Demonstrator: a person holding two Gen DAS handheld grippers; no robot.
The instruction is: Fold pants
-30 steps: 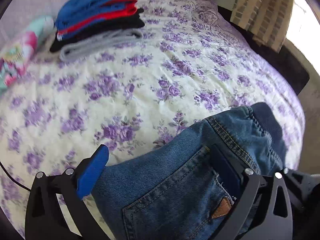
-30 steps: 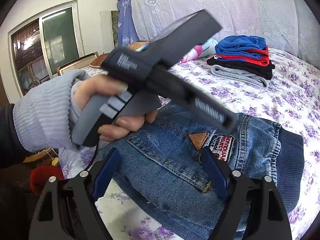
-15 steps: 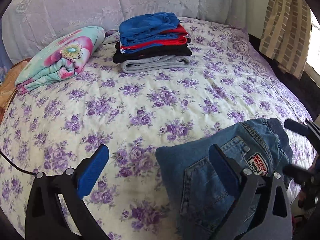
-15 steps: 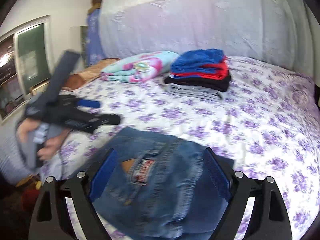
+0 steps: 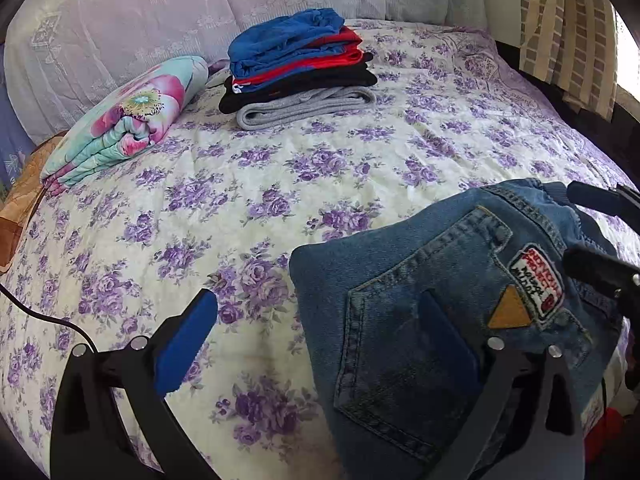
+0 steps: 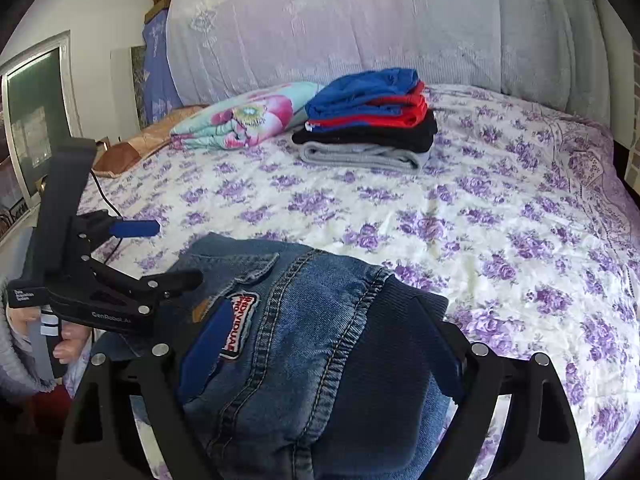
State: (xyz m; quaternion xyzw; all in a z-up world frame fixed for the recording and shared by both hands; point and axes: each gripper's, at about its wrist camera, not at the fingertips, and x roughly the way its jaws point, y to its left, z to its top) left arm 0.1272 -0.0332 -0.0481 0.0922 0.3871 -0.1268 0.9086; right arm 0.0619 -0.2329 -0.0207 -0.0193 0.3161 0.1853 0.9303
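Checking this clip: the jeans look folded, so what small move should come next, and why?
Probably carry the jeans onto the pile of folded clothes. They lie folded near the bed's edge, and both tools, left and right, look open around them, not gripping.

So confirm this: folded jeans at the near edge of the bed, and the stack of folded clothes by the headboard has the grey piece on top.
Wrong on one point: in the left wrist view the stack has the blue piece on top, with the grey at the bottom. The jeans do lie folded at the bed's near edge.
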